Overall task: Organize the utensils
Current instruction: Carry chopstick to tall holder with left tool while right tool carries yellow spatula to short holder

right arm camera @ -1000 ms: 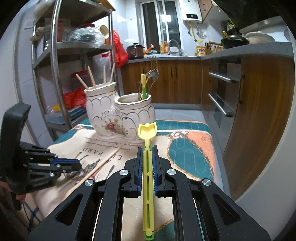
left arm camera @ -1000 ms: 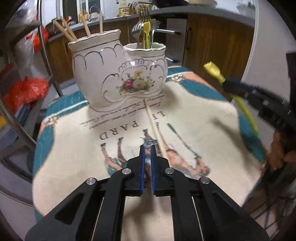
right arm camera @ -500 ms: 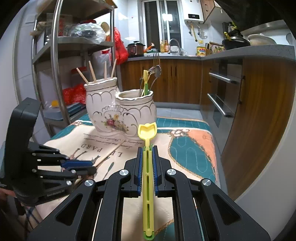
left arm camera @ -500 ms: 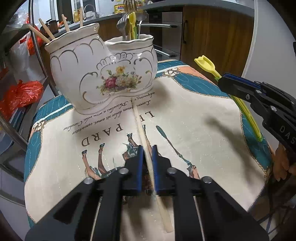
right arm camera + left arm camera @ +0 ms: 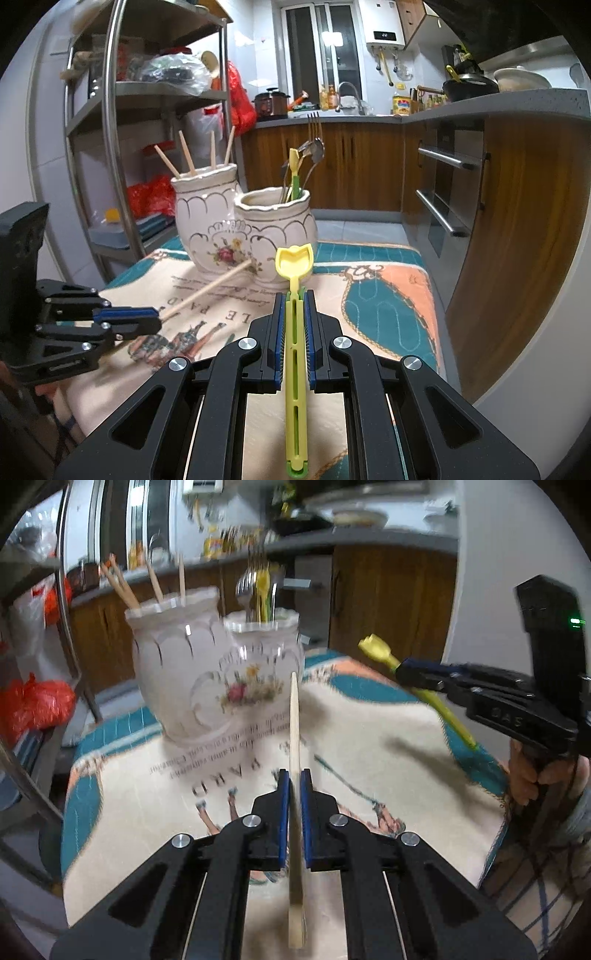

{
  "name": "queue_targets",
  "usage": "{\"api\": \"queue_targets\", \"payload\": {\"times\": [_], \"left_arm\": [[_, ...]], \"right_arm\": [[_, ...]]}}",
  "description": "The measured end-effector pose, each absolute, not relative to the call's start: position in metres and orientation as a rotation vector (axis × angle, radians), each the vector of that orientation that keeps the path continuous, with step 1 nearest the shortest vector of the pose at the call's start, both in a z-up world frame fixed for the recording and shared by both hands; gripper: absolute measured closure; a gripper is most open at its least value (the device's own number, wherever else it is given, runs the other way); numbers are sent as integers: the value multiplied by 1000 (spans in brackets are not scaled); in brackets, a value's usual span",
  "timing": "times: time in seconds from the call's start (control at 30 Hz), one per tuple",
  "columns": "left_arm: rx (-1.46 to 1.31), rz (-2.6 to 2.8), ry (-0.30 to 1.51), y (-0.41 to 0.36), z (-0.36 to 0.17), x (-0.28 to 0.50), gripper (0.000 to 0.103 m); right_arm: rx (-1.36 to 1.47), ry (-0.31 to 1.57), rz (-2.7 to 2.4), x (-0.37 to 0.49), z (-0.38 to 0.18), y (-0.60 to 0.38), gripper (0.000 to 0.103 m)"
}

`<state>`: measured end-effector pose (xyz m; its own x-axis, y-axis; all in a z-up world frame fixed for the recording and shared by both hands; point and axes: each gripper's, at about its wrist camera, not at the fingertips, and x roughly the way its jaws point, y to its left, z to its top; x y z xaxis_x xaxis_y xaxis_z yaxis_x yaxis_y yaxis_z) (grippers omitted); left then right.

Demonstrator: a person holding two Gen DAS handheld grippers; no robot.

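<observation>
Chopstick is sitting clamped in the left gripper, spoon clamped in the right gripper. Next, I judge, each is needing lifting over its own side of the holder: sticks taller, cutlery shorter.

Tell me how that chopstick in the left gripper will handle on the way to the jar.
The chopstick looks stiff: it sticks out straight from the left gripper without sagging. It's thin and wooden, so probably light. The smooth, narrow shaft, pinched at one spot, could pivot or slip if its tip bumps the jar rim.
</observation>
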<state>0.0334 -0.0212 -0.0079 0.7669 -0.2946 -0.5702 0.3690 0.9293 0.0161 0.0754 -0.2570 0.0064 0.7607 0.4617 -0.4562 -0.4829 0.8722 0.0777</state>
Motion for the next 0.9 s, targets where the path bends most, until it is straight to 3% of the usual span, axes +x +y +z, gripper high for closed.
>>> {"api": "queue_targets", "payload": {"times": [0.4,0.6,0.9], "left_arm": [[70,-330,270,6,49,37,97],[-36,-317,193,25,79,73,97],[-124,-277,187,55,79,133,97]], "right_arm": [[2,348,522,83,53,-245,93],[28,273,528,110,79,-229,93],[90,228,566,158,89,-211,93]]}}
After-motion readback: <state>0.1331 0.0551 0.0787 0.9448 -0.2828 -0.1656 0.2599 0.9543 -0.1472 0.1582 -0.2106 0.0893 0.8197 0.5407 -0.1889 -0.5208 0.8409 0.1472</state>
